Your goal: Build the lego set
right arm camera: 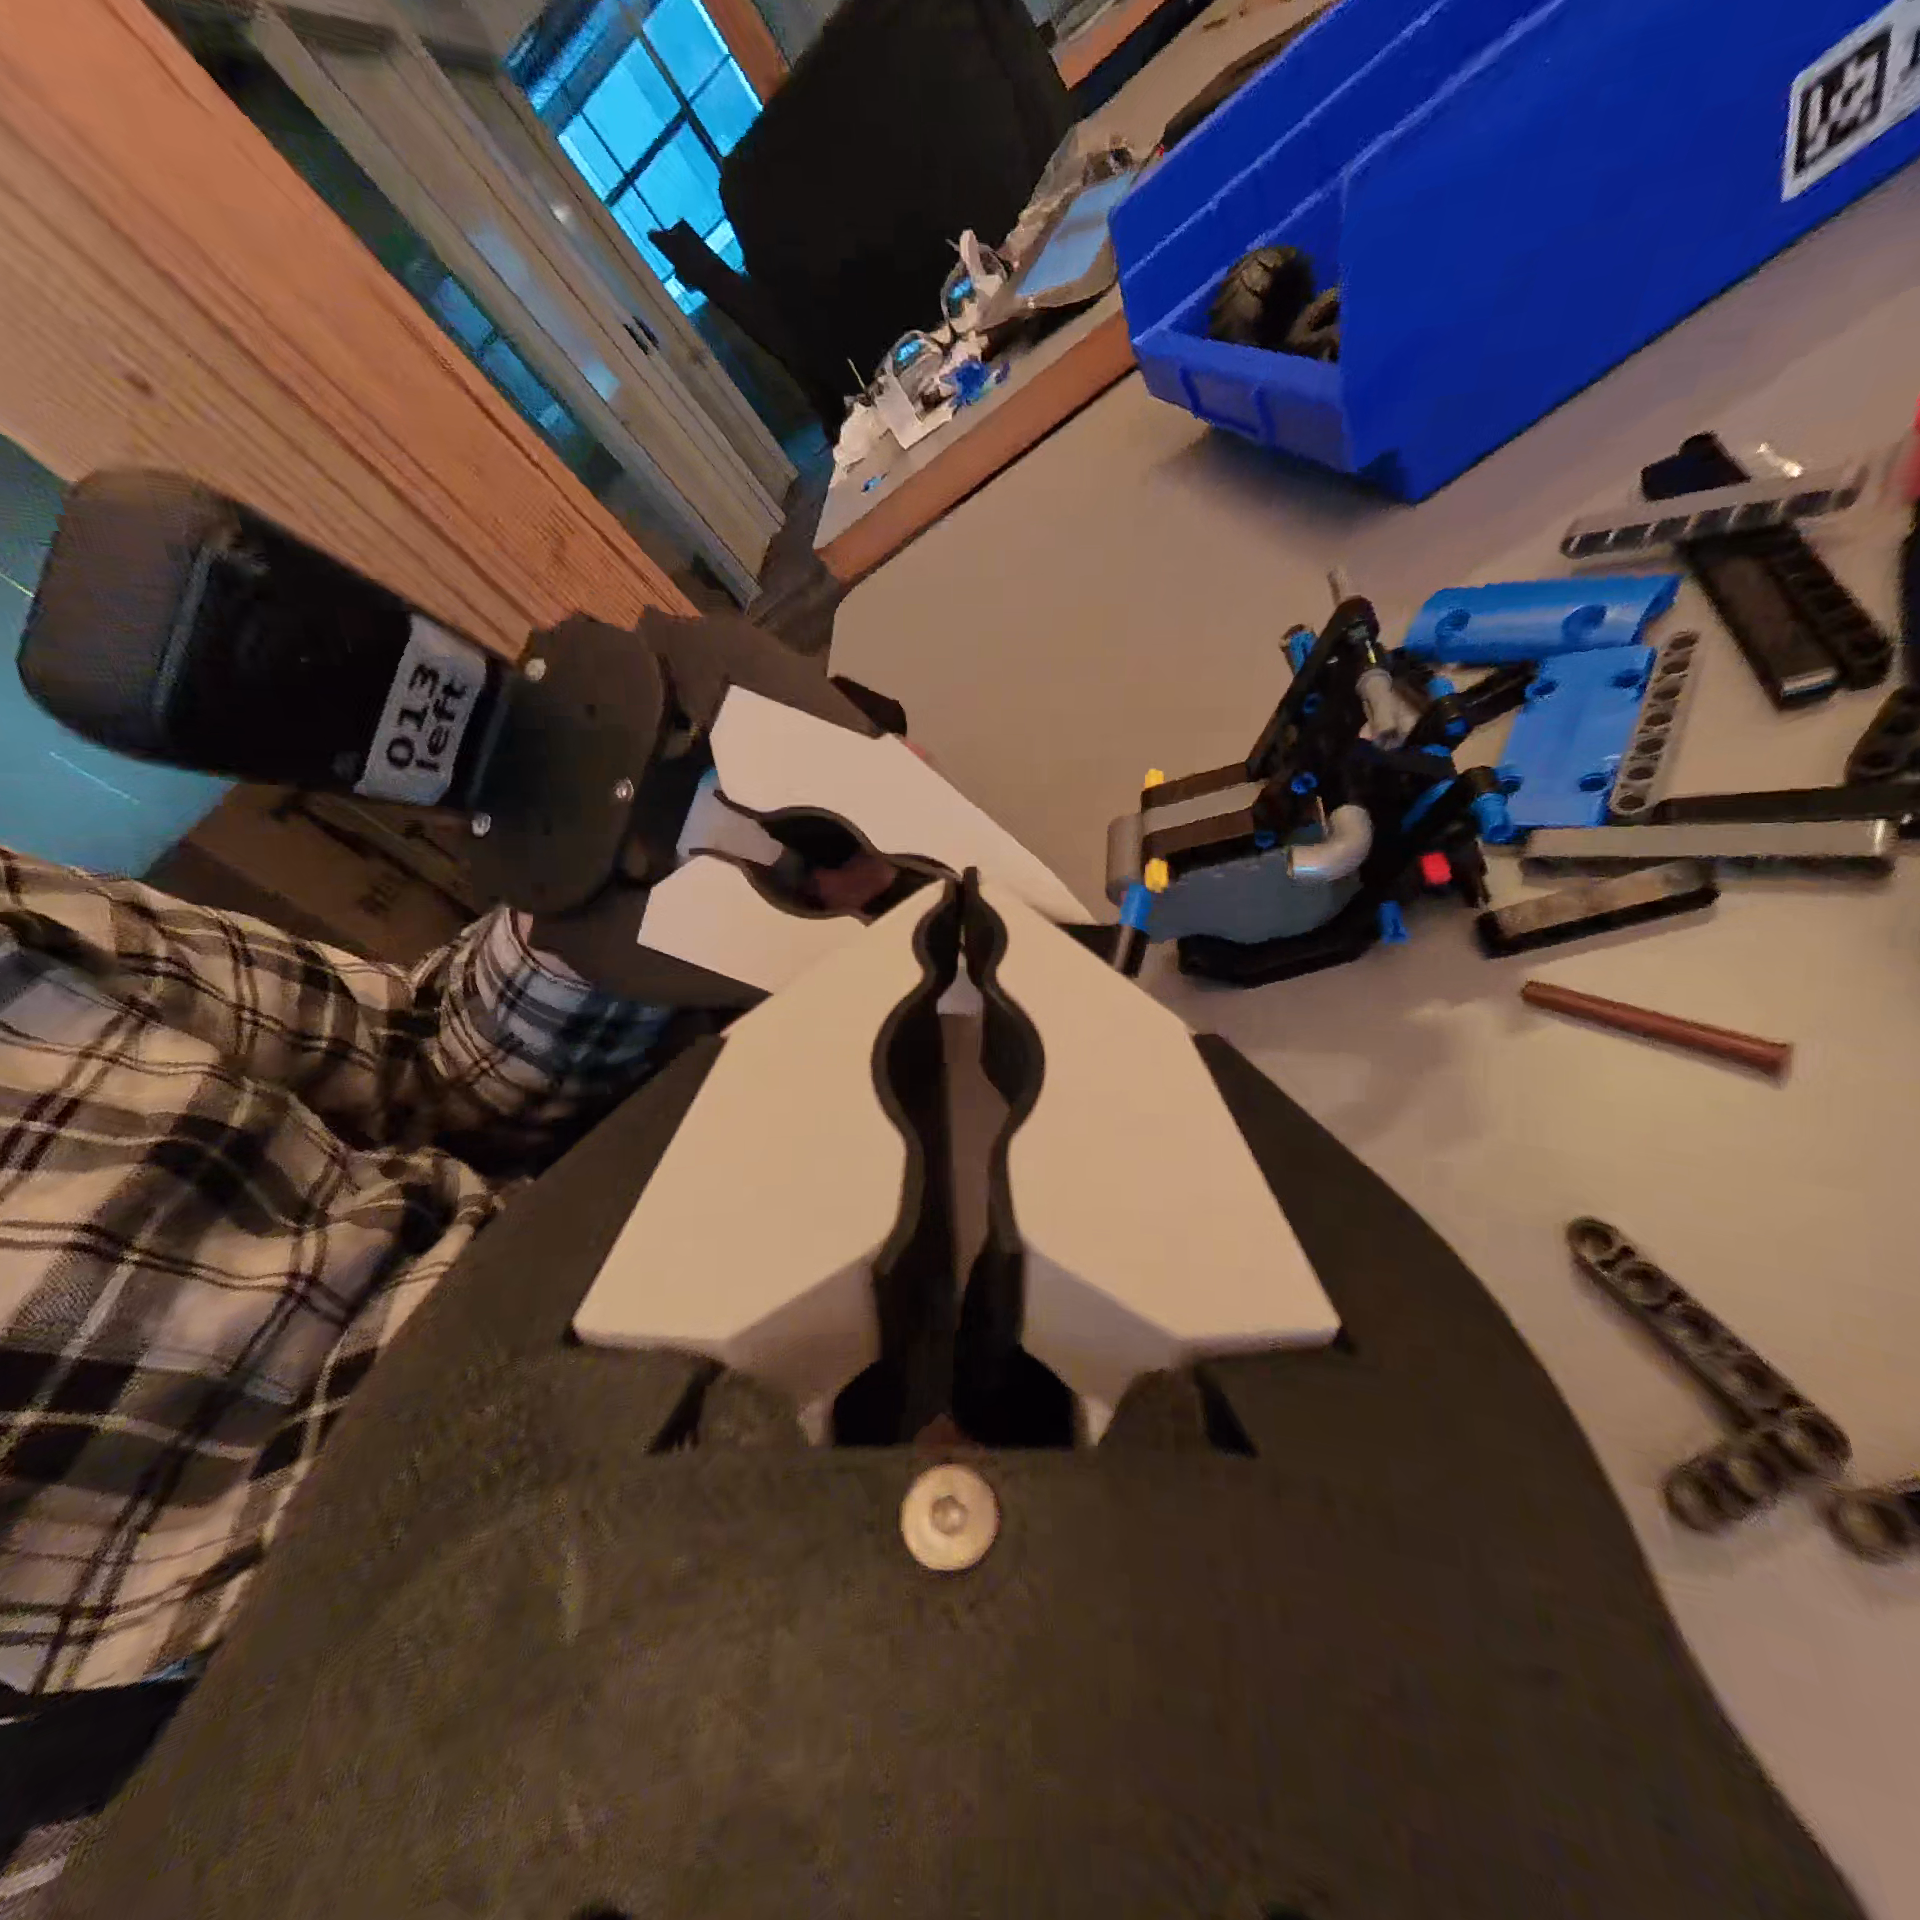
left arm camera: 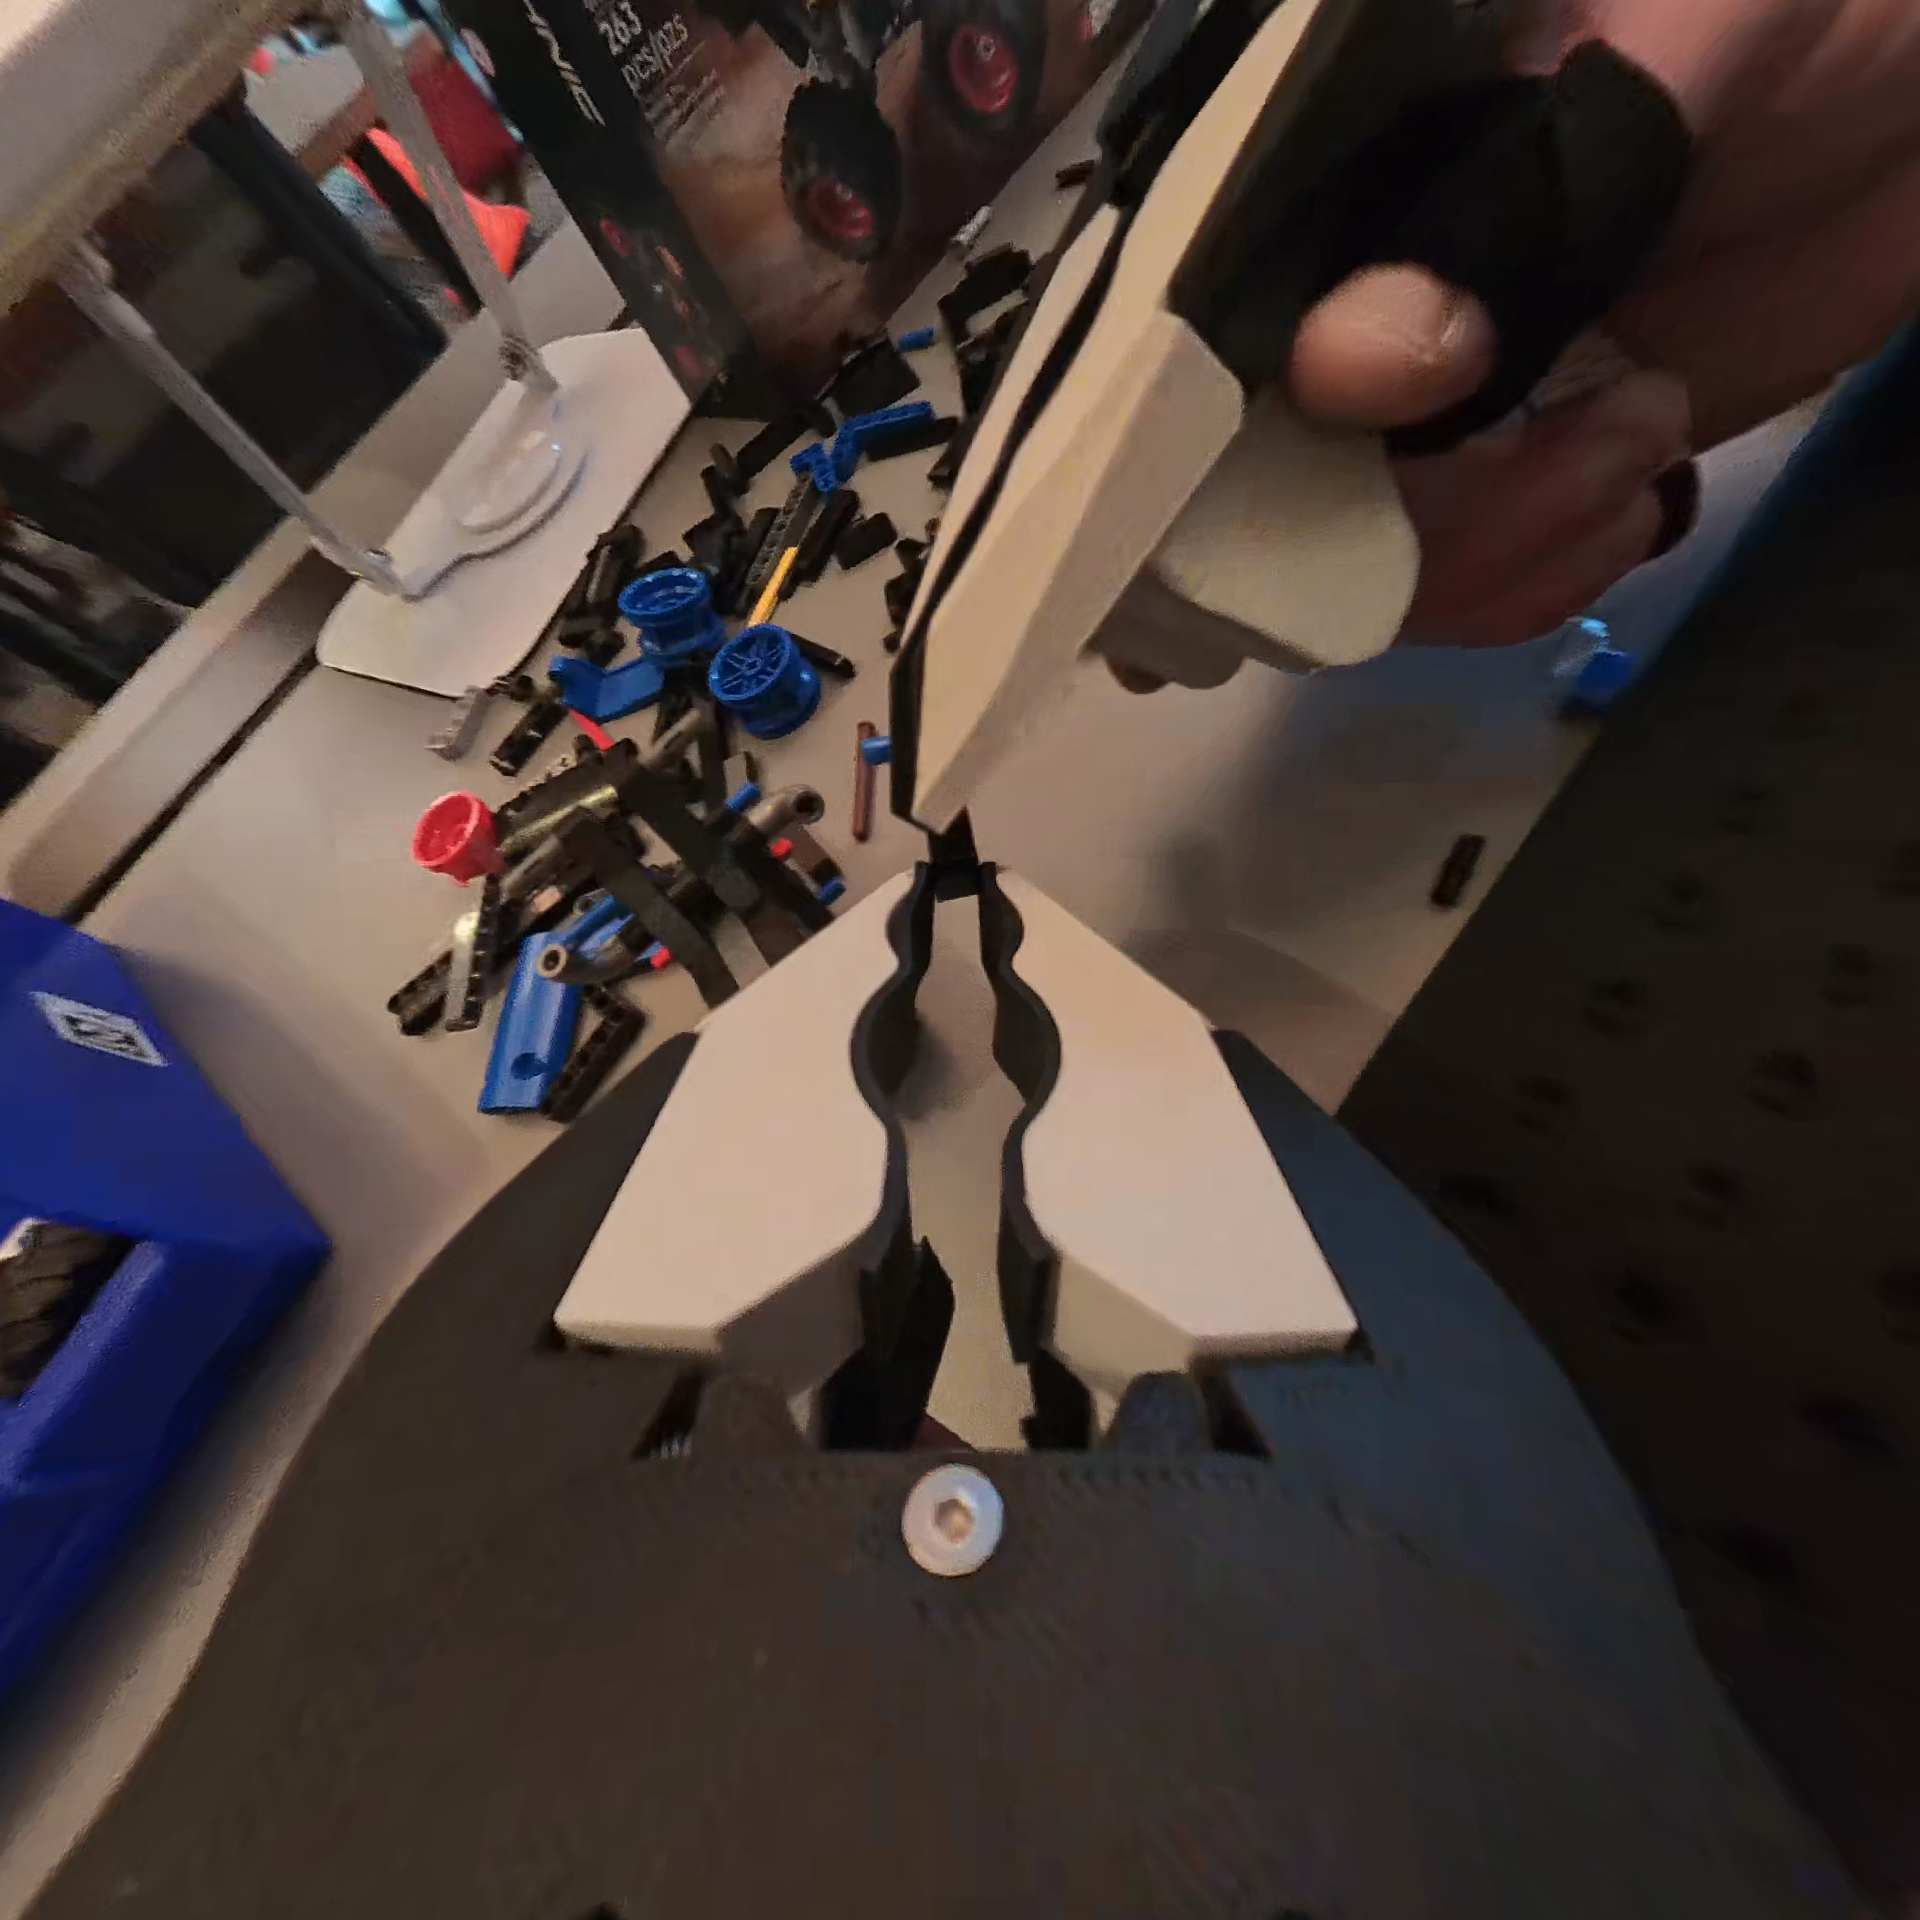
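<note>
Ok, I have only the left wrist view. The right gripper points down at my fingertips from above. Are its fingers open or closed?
Observer: The right wrist view shows the right gripper closed, with its fingertips meeting just beside the tips of the left gripper.
Operator: In the blue bin I see only something dark. What is it?
Observer: Black tyres lie inside it.
Operator: Is any loose part near the right gripper, outside my picture?
Observer: Yes, a black angled beam lies on the table to its right.
</note>
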Motion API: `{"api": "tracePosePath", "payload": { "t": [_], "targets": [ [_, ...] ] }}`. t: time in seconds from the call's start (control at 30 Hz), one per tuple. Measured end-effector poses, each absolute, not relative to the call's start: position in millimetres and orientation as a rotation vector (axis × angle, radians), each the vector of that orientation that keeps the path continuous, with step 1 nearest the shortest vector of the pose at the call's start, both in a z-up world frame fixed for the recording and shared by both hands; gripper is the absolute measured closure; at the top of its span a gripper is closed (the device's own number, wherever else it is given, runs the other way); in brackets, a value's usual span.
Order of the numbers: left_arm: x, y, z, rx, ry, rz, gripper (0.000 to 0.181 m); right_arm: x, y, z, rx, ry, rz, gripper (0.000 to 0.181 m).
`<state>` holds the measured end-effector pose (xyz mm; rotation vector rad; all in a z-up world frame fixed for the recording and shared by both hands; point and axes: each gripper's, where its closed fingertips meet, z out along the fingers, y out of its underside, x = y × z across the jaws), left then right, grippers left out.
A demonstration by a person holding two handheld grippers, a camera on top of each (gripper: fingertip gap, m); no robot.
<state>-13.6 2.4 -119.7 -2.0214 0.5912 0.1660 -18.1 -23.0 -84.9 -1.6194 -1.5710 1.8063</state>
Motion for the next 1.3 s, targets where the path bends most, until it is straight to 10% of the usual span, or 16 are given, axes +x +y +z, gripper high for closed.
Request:
{"api": "tracePosePath", "payload": {
  "t": [1.3],
  "targets": [
    [-20.7,-2.8,-47.3,-1.528,0.496,0.585,0.176,-21.2,-13.3,-39.6,-1.586,-1.085,2.385,0.167]
  ]
}}
